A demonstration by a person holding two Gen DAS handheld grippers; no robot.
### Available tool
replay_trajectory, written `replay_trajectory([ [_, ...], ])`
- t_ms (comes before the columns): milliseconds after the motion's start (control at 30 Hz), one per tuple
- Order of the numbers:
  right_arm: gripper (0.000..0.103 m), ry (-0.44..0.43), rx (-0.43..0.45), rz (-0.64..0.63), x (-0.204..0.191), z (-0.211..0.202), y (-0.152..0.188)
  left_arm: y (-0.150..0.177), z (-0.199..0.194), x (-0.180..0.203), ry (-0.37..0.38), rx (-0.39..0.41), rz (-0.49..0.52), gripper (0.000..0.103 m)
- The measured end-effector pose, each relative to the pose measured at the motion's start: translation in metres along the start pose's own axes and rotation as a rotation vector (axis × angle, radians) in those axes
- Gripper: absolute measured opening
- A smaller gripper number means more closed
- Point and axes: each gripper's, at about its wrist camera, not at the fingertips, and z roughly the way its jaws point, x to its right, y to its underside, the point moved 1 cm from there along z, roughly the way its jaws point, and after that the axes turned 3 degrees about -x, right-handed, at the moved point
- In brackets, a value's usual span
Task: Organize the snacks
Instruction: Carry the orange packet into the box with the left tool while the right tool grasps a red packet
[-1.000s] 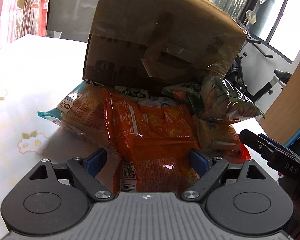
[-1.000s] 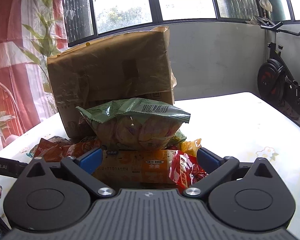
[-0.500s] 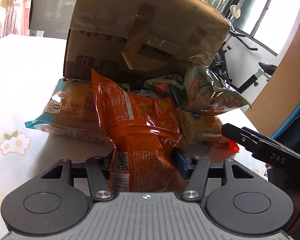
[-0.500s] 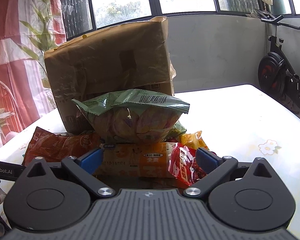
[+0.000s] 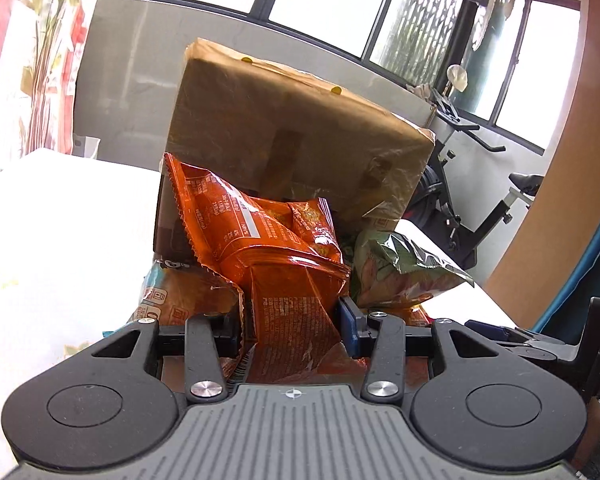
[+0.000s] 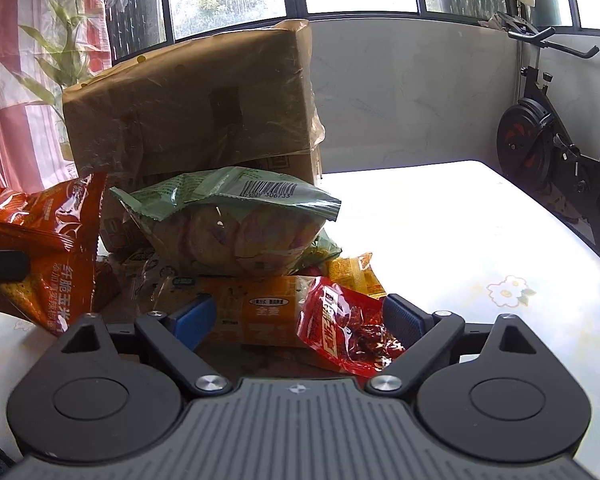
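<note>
Through my left wrist camera, my left gripper (image 5: 292, 326) is clamped on an orange snack bag (image 5: 268, 256), its crumpled lower end pinched between my blue pads (image 5: 350, 330) while the rest stands up ahead of my fingers. Just beyond it rises the taped cardboard box (image 5: 292, 128); a green snack bag (image 5: 400, 276) lies ahead to my right, and a bread packet (image 5: 172, 300) lies low on my left, on the white table (image 5: 60, 240). Through my right wrist camera, my right gripper (image 6: 298, 318) stands wide open and holds nothing; a red snack packet (image 6: 348, 328) lies between my fingers, touching the right one. An orange bread packet (image 6: 260, 308) lies just ahead, the green snack bag (image 6: 236, 220) resting on top of it.
</note>
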Motion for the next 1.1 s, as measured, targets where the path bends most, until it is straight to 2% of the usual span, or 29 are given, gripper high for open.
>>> replay_trajectory([
  [167, 0.074, 0.052, -0.071, -0.145, 0.001, 0.005, 0.004, -0.001, 0.0, -0.001, -0.007, 0.008, -0.007, 0.047],
  [267, 0.06, 0.076, -0.105, -0.204, 0.003, 0.009, 0.008, 0.0, -0.001, -0.002, -0.002, 0.006, 0.002, 0.047],
  [333, 0.051, 0.081, -0.119, -0.201, 0.007, 0.012, 0.009, 0.0, 0.0, -0.004, -0.001, 0.004, 0.003, 0.047],
  [433, 0.034, 0.058, -0.118, -0.204, 0.006, 0.013, 0.009, 0.0, 0.001, -0.005, -0.003, 0.0, 0.002, 0.047],
  [500, 0.006, 0.05, -0.12, -0.231, 0.003, 0.014, 0.01, 0.001, 0.0, -0.006, -0.006, -0.001, 0.003, 0.047],
  [567, 0.005, 0.072, -0.107, -0.236, 0.002, 0.013, 0.01, 0.0, 0.0, -0.006, -0.006, 0.0, 0.004, 0.047],
  [600, 0.0, 0.062, -0.094, -0.221, 0.004, 0.01, 0.009, 0.0, 0.0, -0.006, -0.007, 0.003, 0.004, 0.047],
  [900, 0.0, 0.053, 0.005, -0.116, 0.023, -0.024, -0.013, -0.003, -0.008, -0.006, -0.024, 0.041, 0.012, 0.047],
  [1100, 0.0, 0.036, 0.1, -0.094, 0.026, -0.05, -0.039, -0.022, -0.018, -0.009, -0.064, 0.103, 0.038, 0.047],
])
